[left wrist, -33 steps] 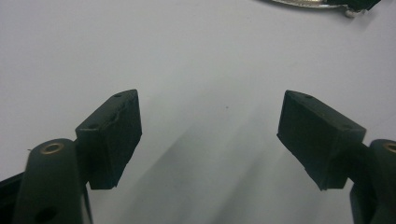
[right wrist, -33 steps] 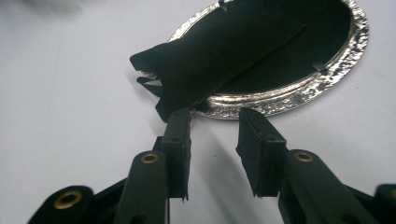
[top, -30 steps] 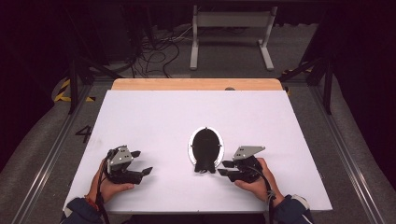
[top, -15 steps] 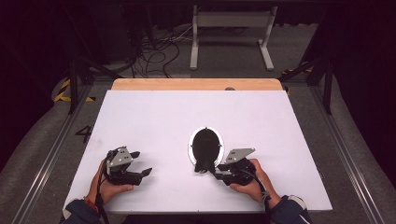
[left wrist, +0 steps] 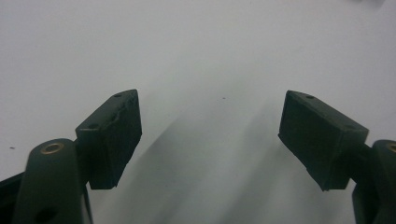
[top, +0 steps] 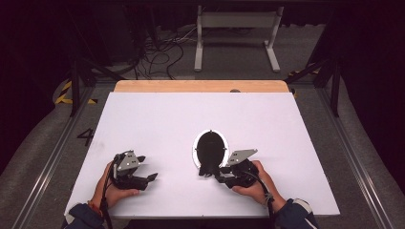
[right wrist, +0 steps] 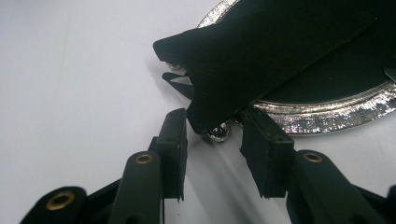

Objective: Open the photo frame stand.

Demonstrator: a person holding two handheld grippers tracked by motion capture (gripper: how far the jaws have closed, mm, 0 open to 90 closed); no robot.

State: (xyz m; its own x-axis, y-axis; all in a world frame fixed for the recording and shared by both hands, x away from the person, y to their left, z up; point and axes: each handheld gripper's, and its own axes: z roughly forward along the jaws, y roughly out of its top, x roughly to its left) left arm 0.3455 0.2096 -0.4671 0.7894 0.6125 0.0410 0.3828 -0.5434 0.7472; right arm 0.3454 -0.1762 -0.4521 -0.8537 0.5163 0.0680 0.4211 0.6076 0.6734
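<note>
Two grippers on white table (top: 157, 119), black cloth (right wrist: 261, 56) draping silver-rimmed tray (right wrist: 327, 116)

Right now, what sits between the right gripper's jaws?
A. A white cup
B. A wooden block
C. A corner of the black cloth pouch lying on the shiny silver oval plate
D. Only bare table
C: in the right gripper view, the right gripper has a corner of the black cloth pouch on the shiny silver oval plate between its jaws.

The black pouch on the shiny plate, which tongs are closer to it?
Right. The right tongs sit at the black pouch's near corner, jaws either side of it. The left tongs rest far off on the bare table.
</note>
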